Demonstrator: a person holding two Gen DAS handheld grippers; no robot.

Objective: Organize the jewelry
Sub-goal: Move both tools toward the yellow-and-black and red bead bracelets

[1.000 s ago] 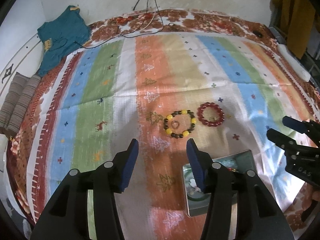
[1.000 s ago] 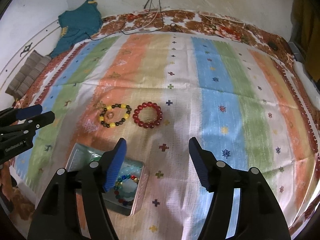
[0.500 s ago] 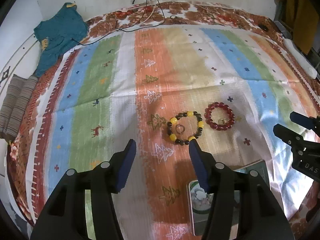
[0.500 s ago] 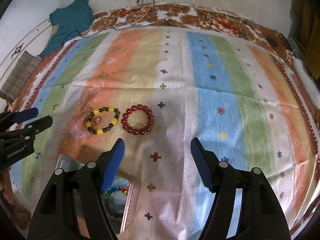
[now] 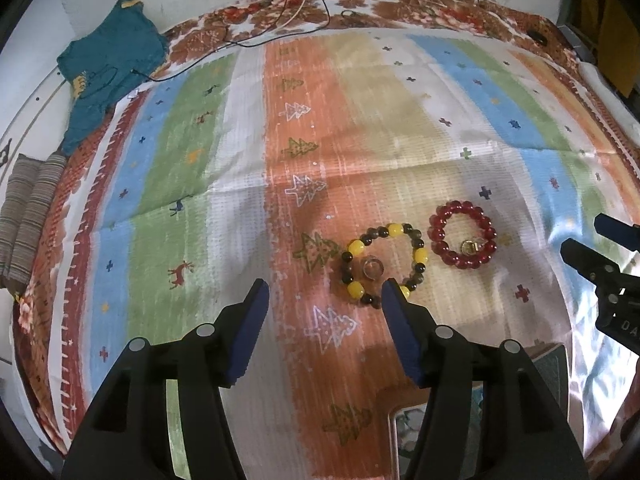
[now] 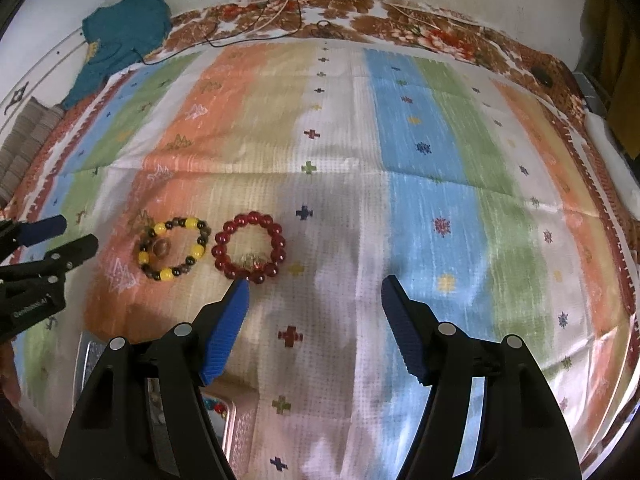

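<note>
Left claw (image 5: 324, 300) opening, nothing between the jaws; right claw (image 6: 314, 294) wide and empty. Both angled down over the striped cloth (image 5: 240, 128), with the tin (image 5: 554, 368) near the bottom edge, mostly hidden behind the fingers. Just ahead, side by side and barely apart, the yellow-and-dark bracelet (image 5: 384, 265) and the red bracelet (image 5: 463, 236), each with a small ring lying inside. To grasp well, probably: lower until one finger sits inside the loop and one outside, pinch across the beads, lift clear without dragging the cloth or nudging the neighbour. Partial lettering on the claw bodies, too blurred and cropped to read.
</note>
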